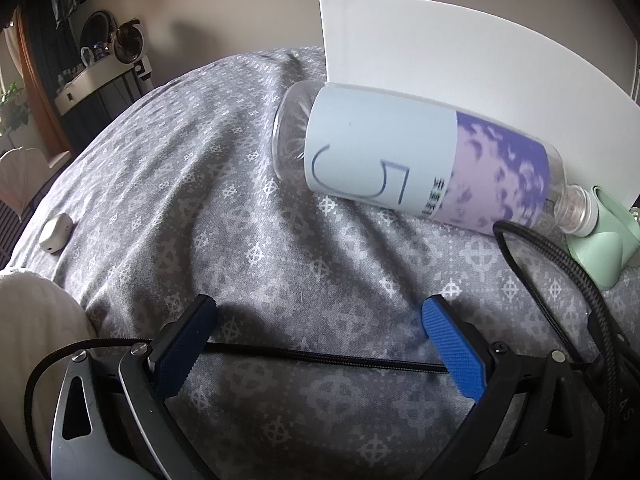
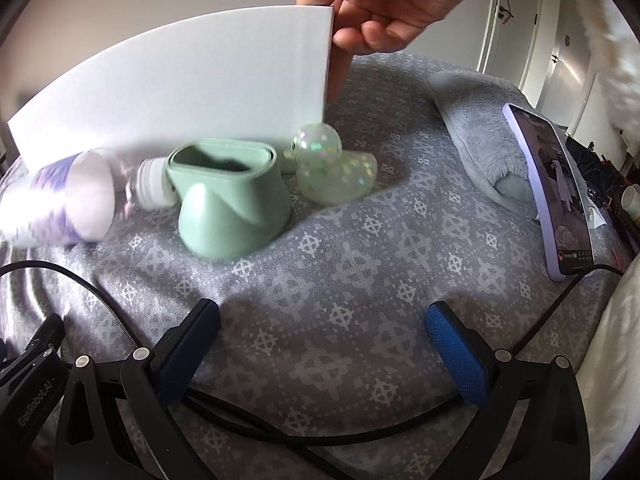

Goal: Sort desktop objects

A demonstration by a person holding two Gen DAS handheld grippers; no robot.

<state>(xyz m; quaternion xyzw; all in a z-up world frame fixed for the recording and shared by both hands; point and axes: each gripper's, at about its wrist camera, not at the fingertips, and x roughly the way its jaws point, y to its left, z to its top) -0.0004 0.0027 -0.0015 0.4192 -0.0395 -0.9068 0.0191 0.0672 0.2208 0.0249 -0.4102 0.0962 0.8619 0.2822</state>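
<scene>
Grey patterned cloth (image 1: 248,208) lies under both claws, and both the left claw (image 1: 320,320) and the right claw (image 2: 322,322) are wide and hold nothing. Only the left view shows the whole bottle (image 1: 424,160) on its side, ahead and to the right. Only the right view shows a hand (image 2: 384,4) holding the white board (image 2: 180,80), with the green holder (image 2: 228,204) and the duck (image 2: 336,172) ahead.

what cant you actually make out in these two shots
- Left wrist view: the green holder is cut off by the right edge, and the bottle neck hides part of it.
- Right wrist view: the bottle is blurred and its label unreadable.
- Right wrist view: the white board, gripped by a hand, hides whatever is behind it.
- Right wrist view: the phone screen is too angled to read.
- Left wrist view: the small white item is too small to identify.
</scene>
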